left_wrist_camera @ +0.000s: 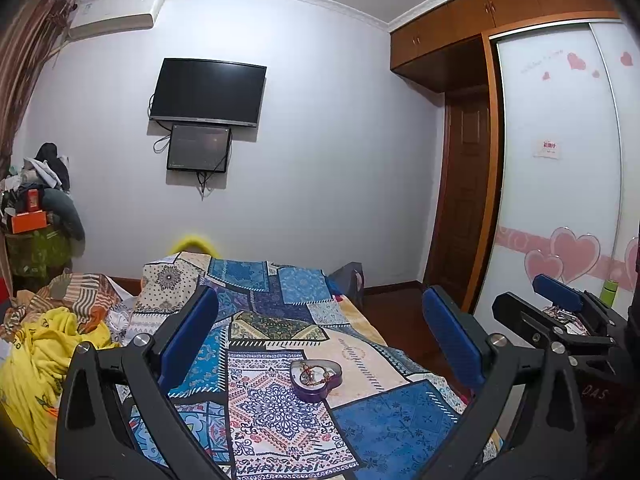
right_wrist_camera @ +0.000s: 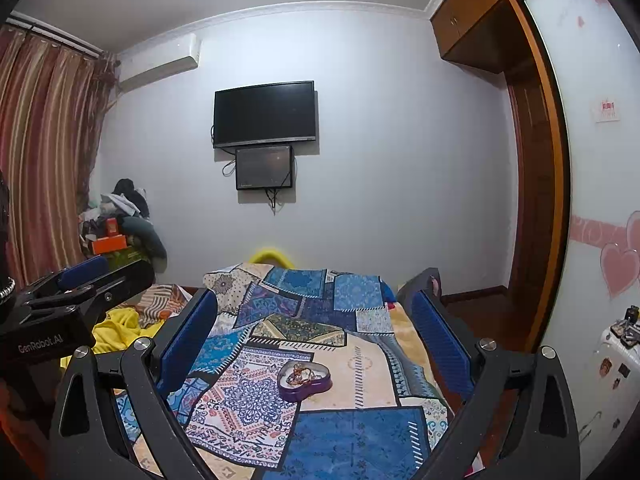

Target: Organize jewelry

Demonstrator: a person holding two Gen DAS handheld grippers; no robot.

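Box: purple heart-shaped tin (left_wrist_camera: 316, 378), lid off, sitting on the patchwork bedspread (left_wrist_camera: 384, 428).
Jewelry: tangled bracelets (right_wrist_camera: 301, 374) inside the tin.
Left tongs (left_wrist_camera: 318, 334): spread wide, empty, above the bed.
Right tongs (right_wrist_camera: 316, 332): spread wide too, nothing held.

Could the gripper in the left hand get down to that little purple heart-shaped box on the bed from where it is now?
Probably yes. The left gripper is open and holds nothing, and the heart-shaped box sits lidless on the patchwork bedspread straight ahead between its fingers, with nothing lying between them.
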